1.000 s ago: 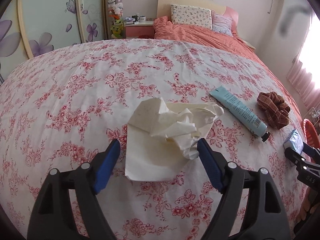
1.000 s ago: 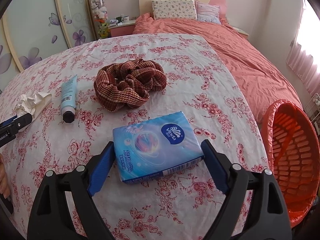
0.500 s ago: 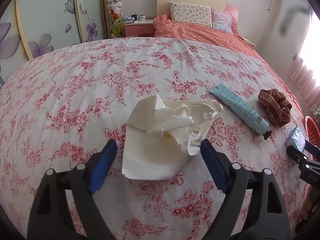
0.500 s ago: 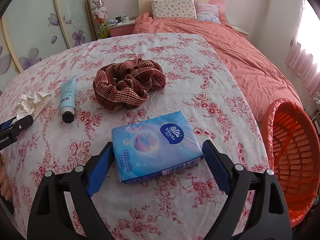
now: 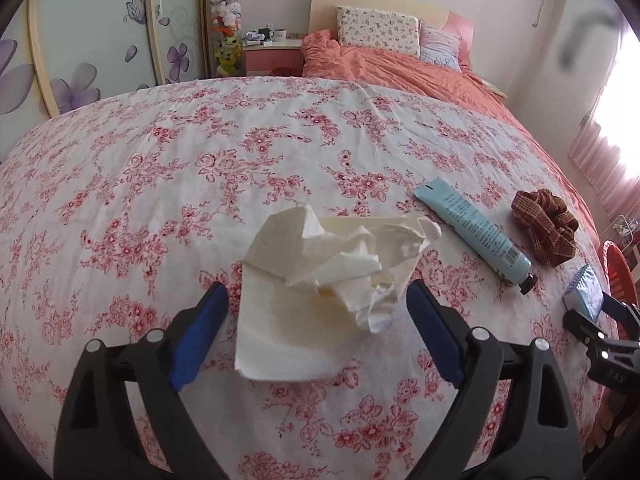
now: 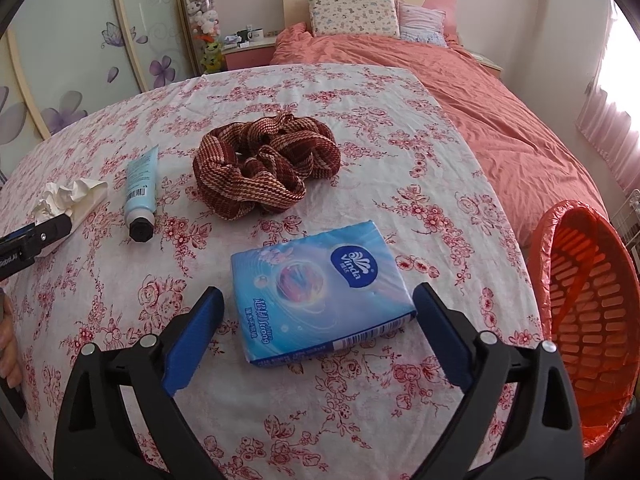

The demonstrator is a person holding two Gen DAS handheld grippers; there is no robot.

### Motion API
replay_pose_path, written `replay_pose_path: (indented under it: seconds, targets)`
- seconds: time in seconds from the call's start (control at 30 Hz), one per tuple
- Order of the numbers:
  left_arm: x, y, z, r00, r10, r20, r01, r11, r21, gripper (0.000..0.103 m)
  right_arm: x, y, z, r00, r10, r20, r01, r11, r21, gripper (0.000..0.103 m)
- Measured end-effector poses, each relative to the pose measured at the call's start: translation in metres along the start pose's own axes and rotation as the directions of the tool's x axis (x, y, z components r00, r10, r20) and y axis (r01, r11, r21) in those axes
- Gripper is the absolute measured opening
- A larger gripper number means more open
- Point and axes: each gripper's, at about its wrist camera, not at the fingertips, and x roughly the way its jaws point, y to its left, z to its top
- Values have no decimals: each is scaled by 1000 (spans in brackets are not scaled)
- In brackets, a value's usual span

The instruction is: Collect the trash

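A crumpled white tissue (image 5: 332,276) lies on the floral cloth, and it also shows in the right wrist view (image 6: 68,196). My left gripper (image 5: 316,324) is open with the near part of the tissue between its blue pads, not clamped. My right gripper (image 6: 316,324) is open around the near end of a blue Vinda tissue pack (image 6: 320,284), which shows small in the left wrist view (image 5: 586,292). An orange trash basket (image 6: 588,304) stands at the right edge of the cloth.
A light blue tube with a black cap (image 5: 472,228) and a brown plaid scrunchie (image 5: 548,232) lie between the tissue and the pack. The floral cloth (image 5: 200,168) covers the surface. A bed with an orange quilt (image 6: 460,80) lies behind.
The left gripper has drawn back slightly, so the tissue sits a little farther out between the fingers. The right gripper has barely moved. Both stay open.
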Motion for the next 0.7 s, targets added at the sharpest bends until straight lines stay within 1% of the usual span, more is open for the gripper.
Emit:
replay_pose_path:
  seconds: [0.07,0.13,0.2,0.33,0.37,0.43,0.47,0.5,0.57,0.6,0.63,0.67,0.7]
  targets:
    - [3,-5,3,1000,12,-6,-12,1000,23,95,0,1,0,1000,2,0,-2,1000,-2,95]
    - [6,-12,6,999,44,-9,-43,998,49,96,0,2,0,1000,2,-1,-2,1000,-4,95]
    - [8,-17,10,998,60,-7,-60,996,69,99,0,3,1,1000,4,-3,-4,1000,-9,96]
    - [14,-25,15,995,103,1,-102,989,103,99,0,3,2,1000,5,-6,-6,1000,-9,96]
    - [16,-25,15,995,104,-1,-104,989,107,98,0,3,2,1000,6,-6,-6,1000,-9,95]
    - [19,-25,15,996,91,-6,-89,990,107,92,-3,1,1,1000,6,2,-5,1000,-7,87]
    - [18,-24,15,996,87,-3,-86,991,104,90,-4,0,1,1000,7,6,-7,1000,-4,80]
    - [17,-24,15,997,77,5,-77,992,100,88,-5,-1,1,1000,12,7,-12,1000,1,80]
    - [14,-24,16,998,54,18,-55,994,99,68,-6,-5,1,999,35,6,-35,999,17,79]
    - [13,-24,16,999,48,20,-50,994,98,67,-7,-6,1,999,41,9,-41,999,19,79]
    - [12,-24,16,999,43,22,-45,994,96,62,-8,-6,1,999,44,12,-44,999,20,79]
    - [10,-23,17,999,30,26,-33,995,93,54,-9,-6,0,999,47,17,-47,999,21,79]
    - [9,-23,18,999,20,29,-22,996,89,52,-10,-6,0,999,50,22,-51,998,21,79]
